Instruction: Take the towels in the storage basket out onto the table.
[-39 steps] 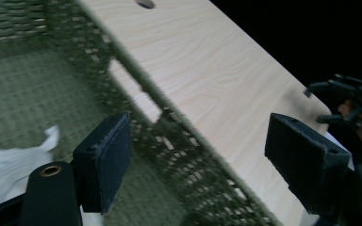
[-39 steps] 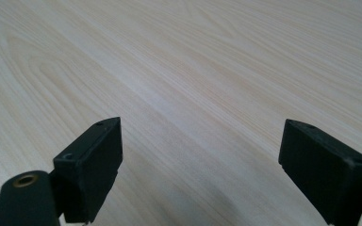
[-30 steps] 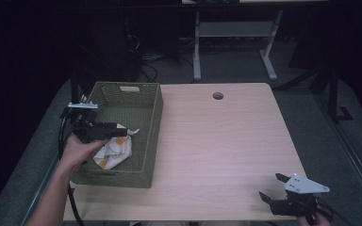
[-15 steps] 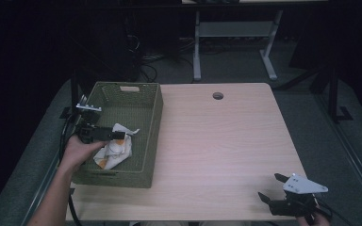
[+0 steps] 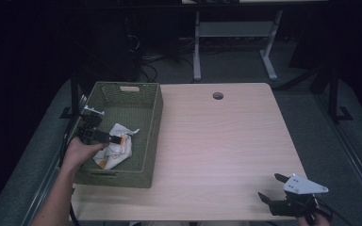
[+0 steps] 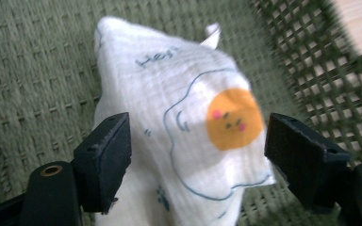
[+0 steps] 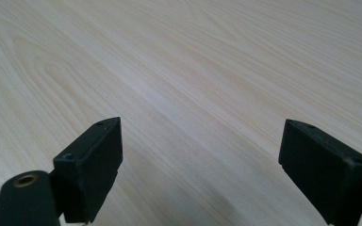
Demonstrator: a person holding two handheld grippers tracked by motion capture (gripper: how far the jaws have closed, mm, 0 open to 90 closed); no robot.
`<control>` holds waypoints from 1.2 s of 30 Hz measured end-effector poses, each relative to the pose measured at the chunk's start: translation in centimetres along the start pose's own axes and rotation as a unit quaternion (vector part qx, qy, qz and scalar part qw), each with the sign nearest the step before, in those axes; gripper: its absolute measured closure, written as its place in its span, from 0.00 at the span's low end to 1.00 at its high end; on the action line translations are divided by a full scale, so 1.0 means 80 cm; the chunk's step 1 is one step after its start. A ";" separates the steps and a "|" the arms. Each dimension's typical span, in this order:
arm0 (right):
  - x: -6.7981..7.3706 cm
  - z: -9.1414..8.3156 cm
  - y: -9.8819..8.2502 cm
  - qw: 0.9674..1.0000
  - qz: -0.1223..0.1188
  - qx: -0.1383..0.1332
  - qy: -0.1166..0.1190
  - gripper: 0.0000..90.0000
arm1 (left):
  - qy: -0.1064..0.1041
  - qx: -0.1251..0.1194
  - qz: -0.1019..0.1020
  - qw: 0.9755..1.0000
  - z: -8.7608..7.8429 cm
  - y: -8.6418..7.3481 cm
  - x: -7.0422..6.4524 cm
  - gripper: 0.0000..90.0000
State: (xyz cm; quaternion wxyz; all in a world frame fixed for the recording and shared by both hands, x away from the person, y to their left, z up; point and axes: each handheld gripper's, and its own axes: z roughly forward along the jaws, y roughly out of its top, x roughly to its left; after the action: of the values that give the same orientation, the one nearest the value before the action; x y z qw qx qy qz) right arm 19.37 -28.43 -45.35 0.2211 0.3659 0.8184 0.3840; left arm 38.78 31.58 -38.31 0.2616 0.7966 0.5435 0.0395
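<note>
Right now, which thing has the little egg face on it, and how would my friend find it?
Look at the wooden table, then the green basket on its left side. Inside lies a crumpled white cloth, the one with a smiling orange yolk.

- The basket at the left of the table is olive green, with an open lattice weave on its walls and a tighter weave on its floor.
- The cloth in the basket is white, with a fine waffle texture, thin blue outline drawing and lettering, and an orange round yolk bearing a small dark face and pink cheeks.
- The table is pale wood with light streaked grain.
- The left gripper has black jaws; the right gripper, at the near right, is black with a grey plate.
</note>
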 end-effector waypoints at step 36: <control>0.002 0.003 0.001 1.000 -0.003 0.000 0.002 0.15 | 0.075 0.147 0.049 0.985 0.058 0.005 -0.020 0.72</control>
State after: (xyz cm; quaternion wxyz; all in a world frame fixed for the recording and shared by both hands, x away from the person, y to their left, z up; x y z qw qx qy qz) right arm 19.42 -28.15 -45.45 0.2207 0.3624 0.8199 0.3844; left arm 40.06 28.31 -41.80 0.0977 0.8467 0.5220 0.0319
